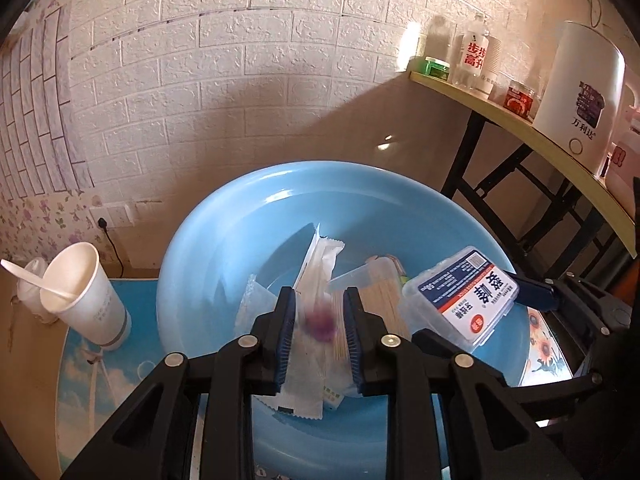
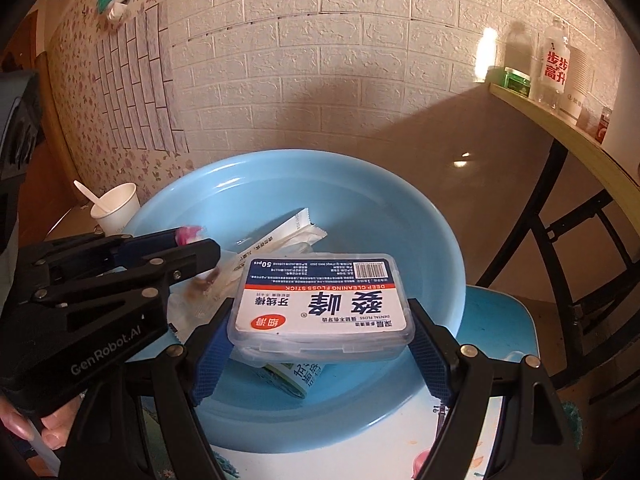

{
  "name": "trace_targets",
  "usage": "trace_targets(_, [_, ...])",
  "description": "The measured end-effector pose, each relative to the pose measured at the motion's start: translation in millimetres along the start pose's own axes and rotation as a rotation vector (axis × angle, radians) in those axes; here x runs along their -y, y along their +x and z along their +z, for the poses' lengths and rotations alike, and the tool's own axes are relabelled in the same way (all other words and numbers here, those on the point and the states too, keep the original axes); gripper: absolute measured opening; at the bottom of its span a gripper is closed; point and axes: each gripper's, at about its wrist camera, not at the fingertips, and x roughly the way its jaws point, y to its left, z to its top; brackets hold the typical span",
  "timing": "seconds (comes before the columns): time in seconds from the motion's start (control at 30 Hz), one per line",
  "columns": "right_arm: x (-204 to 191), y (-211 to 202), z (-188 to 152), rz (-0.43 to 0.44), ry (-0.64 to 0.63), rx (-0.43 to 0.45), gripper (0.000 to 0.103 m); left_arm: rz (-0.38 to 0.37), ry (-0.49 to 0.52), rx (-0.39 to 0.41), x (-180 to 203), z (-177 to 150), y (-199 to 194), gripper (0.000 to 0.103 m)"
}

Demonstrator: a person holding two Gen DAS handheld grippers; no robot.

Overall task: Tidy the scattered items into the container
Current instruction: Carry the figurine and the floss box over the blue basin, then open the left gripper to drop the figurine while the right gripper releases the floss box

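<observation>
A blue basin [image 1: 224, 240] [image 2: 400, 208] stands on a small printed table. My left gripper [image 1: 319, 300] is over the basin with a clear wrapper holding a purple sweet [image 1: 318, 320] between its blue pads; the pads stand a little apart from it. My right gripper [image 2: 320, 340] is shut on a clear dental floss box [image 2: 320, 300] [image 1: 464, 300], held above the basin's near side. In the basin lie a long white sachet [image 1: 320, 264] [image 2: 288, 232], a clear box of sticks [image 1: 380, 292] and a small tub [image 2: 296, 376].
A white paper cup with a plastic spoon [image 1: 84, 292] [image 2: 116, 208] stands on the table left of the basin. A shelf table [image 1: 520, 120] at the right carries bottles, jars and a white kettle [image 1: 580, 100]. A brick wall lies behind.
</observation>
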Motion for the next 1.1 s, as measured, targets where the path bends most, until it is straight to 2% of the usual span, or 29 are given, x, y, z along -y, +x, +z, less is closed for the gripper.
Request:
trace_targets(0.07, [-0.7,0.4,-0.6,0.000,-0.002,0.005,0.082,0.013,0.006,0.013,0.8,0.4,-3.1,0.045])
trace_targets(0.27, [-4.1,1.8,-0.7,0.007,0.000,0.012,0.082,0.038,0.014,0.059,1.1,3.1,-15.8,0.069])
trace_targets(0.47, [-7.0,5.6,2.3,0.010,0.003,0.012,0.082,0.071,0.004,0.081,-3.8,2.4,-27.6,0.088])
trace_targets(0.6, [-9.6,13.1,6.1,0.028,0.004,0.001,0.082,0.097,0.001,0.096,-5.7,1.1,-32.9,0.093])
trace_targets(0.83, [-14.2,7.9,5.8,-0.009,-0.015,0.012,0.084,0.129,-0.012,0.079,-10.4,-4.1,-35.5,0.096])
trace_targets(0.87, [-13.9,5.7,6.0,-0.019,-0.016,0.018,0.087,0.132,-0.016,0.080,-11.1,-4.3,-36.8,0.097])
trace_targets(0.9, [-13.6,2.9,6.0,-0.032,-0.015,0.023,0.097,0.134,-0.022,0.081,-11.8,-4.2,-37.8,0.098])
trace_targets(0.93, [-13.2,0.6,6.0,-0.037,-0.012,0.027,0.102,0.138,-0.029,0.083,-12.7,-4.2,-39.2,0.099])
trace_targets(1.1, [-9.3,-7.4,4.8,-0.038,0.014,0.021,0.103,0.158,-0.028,0.085,-10.8,-7.1,-45.0,0.101])
